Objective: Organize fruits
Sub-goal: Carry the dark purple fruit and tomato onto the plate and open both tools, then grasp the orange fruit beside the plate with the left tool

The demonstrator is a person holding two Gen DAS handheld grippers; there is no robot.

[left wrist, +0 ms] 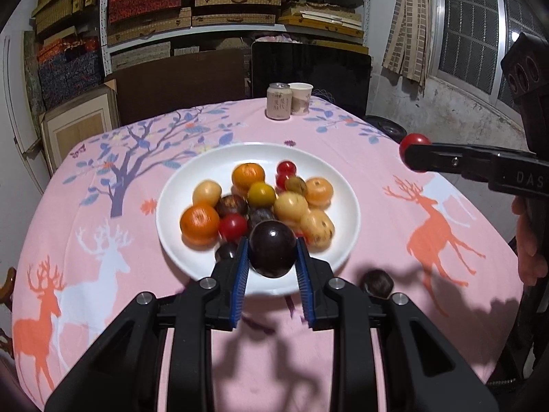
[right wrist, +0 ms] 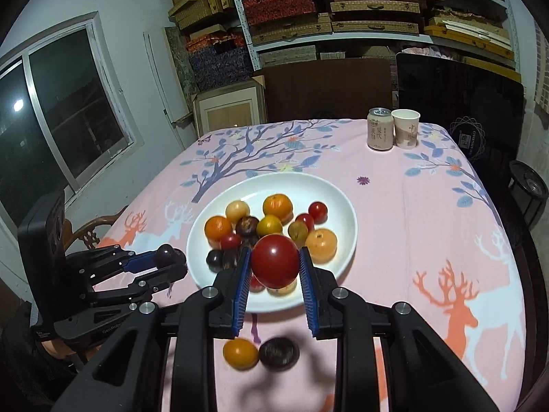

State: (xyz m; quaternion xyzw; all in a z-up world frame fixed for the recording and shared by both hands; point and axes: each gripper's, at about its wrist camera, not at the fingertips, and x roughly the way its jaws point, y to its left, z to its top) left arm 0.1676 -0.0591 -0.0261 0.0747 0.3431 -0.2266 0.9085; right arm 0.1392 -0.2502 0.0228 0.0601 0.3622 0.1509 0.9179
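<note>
A: Left of the white plate (right wrist: 343, 202), the left gripper (left wrist: 272, 257) has its ribbed blue jaws clenched on a glossy, round dark plum (left wrist: 272, 249), held above the plate's near rim.

B: And the plate itself?

A: Smooth, shallow, oval, on the worktop's pink deer-print cloth (left wrist: 377, 171), heaped with round fruits (left wrist: 260, 202): oranges, yellow ones, red tomatoes, dark plums.

B: The other hand?

A: The right gripper (right wrist: 274, 267) is grasping a shiny red tomato (right wrist: 275, 261) over the plate's near edge. Just in front of the plate, an orange fruit (right wrist: 240, 353) and a dark wrinkled one (right wrist: 278, 350) lie on the cloth.
</note>
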